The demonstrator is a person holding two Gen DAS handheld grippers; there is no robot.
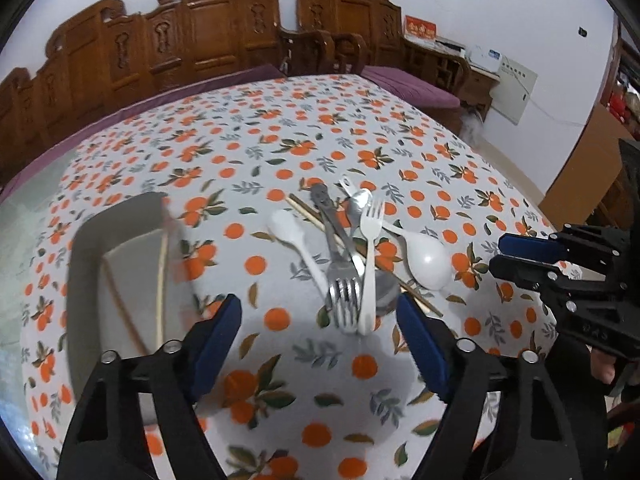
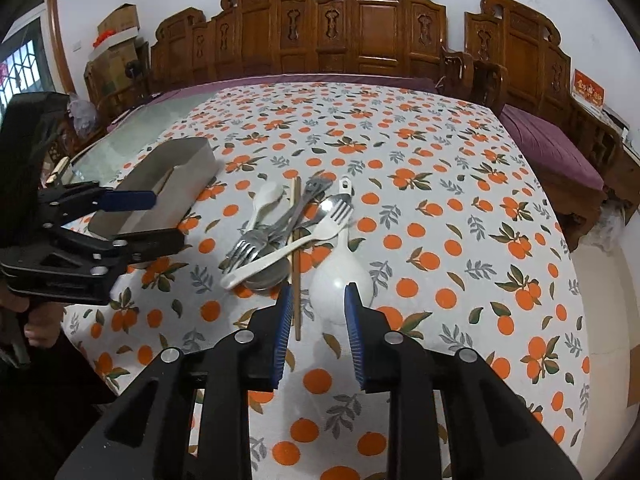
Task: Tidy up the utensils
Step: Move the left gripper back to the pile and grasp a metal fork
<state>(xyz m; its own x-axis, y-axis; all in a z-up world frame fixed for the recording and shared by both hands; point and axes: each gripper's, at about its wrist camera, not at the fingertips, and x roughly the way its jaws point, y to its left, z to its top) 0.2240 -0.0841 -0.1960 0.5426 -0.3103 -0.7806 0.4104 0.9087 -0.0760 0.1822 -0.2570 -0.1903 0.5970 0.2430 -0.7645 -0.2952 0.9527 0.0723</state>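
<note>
Because the job is to sort a heap of cutlery into one container, everything sits close together on the surface [image 2: 460,184], which is covered with an orange-print cloth. Largest of the task's things is the grey tray [image 2: 176,184], set off to the left of the pile so that pieces can be carried across into it; two wooden chopsticks [image 1: 160,276] already lie inside, though motion blur in the left wrist view makes the tray's edges hard to read. Near the middle lies the tangled pile: a big white ladle-like spoon [image 2: 340,276] nearest the right gripper, a white plastic fork [image 2: 288,248] lying across a metal fork [image 2: 244,248], a smaller white spoon [image 2: 264,196], a metal spoon [image 1: 360,204] and another chopstick [image 2: 296,256] running through the heap.

The right gripper [image 2: 318,332] points down at the near end of the big spoon's bowl, its jaws parted a little and pinching nothing; that stance suggests it is lining up on that spoon or the chopstick beside it. The left gripper [image 1: 320,344] hovers between tray and pile with jaws spread wide and empty, the forks' near ends just ahead of it, likely its next pick.
</note>
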